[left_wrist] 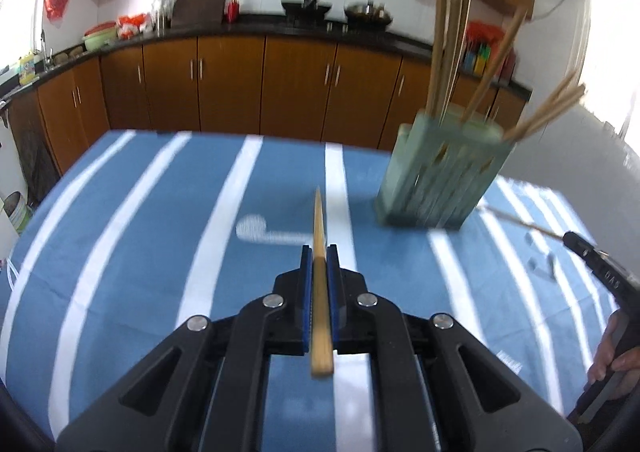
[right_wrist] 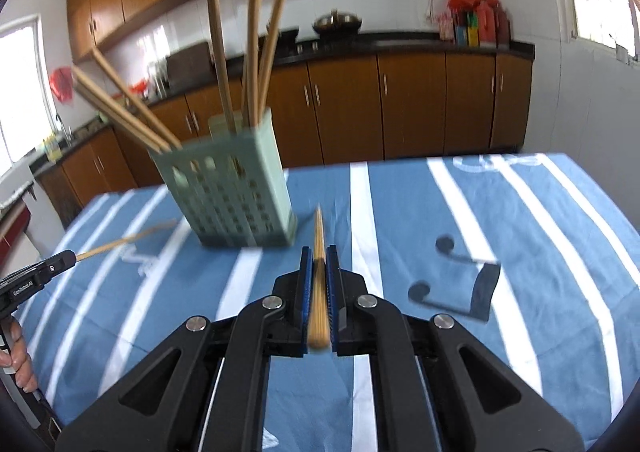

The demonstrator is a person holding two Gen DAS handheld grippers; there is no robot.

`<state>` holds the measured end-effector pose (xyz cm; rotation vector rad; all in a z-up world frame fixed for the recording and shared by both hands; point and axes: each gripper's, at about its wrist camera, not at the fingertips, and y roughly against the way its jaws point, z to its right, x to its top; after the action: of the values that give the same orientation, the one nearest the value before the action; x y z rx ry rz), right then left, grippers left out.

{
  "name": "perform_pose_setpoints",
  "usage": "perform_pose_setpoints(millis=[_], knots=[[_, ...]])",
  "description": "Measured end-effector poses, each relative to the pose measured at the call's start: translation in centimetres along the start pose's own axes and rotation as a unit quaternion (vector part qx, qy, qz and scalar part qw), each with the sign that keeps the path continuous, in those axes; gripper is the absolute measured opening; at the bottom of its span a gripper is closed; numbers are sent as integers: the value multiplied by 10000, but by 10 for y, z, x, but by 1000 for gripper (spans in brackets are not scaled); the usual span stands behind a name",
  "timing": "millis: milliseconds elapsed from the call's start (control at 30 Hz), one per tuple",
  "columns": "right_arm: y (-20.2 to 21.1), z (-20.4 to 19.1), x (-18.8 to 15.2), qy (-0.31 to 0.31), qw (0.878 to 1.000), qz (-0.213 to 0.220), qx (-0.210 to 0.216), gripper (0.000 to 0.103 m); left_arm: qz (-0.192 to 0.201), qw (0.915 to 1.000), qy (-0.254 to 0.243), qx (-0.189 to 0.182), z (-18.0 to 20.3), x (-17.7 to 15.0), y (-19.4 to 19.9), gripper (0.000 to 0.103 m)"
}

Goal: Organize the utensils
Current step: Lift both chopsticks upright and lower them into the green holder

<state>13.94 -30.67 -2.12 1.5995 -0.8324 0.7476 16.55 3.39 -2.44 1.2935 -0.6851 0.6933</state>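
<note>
A pale green slotted utensil holder (left_wrist: pixel 438 180) stands on the blue striped tablecloth and holds several wooden chopsticks (left_wrist: pixel 448 52). It also shows in the right wrist view (right_wrist: pixel 228 196), with the chopsticks (right_wrist: pixel 256 48) leaning out. My left gripper (left_wrist: pixel 319 252) is shut on a wooden chopstick (left_wrist: pixel 319 252) that points forward, left of the holder. My right gripper (right_wrist: pixel 319 252) is shut on another wooden chopstick (right_wrist: pixel 319 248), just right of the holder. Each gripper appears at the edge of the other's view, the right one (left_wrist: pixel 576 242) and the left one (right_wrist: pixel 66 258).
The table is covered by a blue cloth with white stripes (left_wrist: pixel 160 236) and music-note prints (right_wrist: pixel 460 280). Behind it run brown kitchen cabinets (left_wrist: pixel 260 84) with a dark countertop holding pots and bottles. Windows are at the sides.
</note>
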Motion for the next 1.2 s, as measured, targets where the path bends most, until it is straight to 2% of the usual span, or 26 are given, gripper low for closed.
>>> perform_pose_setpoints(millis=[133, 267, 533, 700, 933, 1200], knots=[[19, -1, 17, -45, 9990, 438, 89, 7, 418, 9991, 49, -45, 2, 20, 23, 8], [30, -2, 29, -15, 9976, 681, 136, 7, 713, 9974, 77, -105, 3, 36, 37, 8], [46, -12, 53, 115, 9946, 1012, 219, 7, 932, 9954, -123, -157, 11, 54, 51, 8], [67, -19, 73, 100, 9907, 1249, 532, 7, 1022, 9930, -259, -537, 22, 64, 70, 8], [104, -30, 103, -28, 9765, 1916, 987, 7, 1362, 9825, -387, -1213, 47, 83, 107, 8], [110, -46, 125, 16, 9644, 2463, 966, 7, 1996, 9700, -353, -1344, 80, 110, 123, 8]])
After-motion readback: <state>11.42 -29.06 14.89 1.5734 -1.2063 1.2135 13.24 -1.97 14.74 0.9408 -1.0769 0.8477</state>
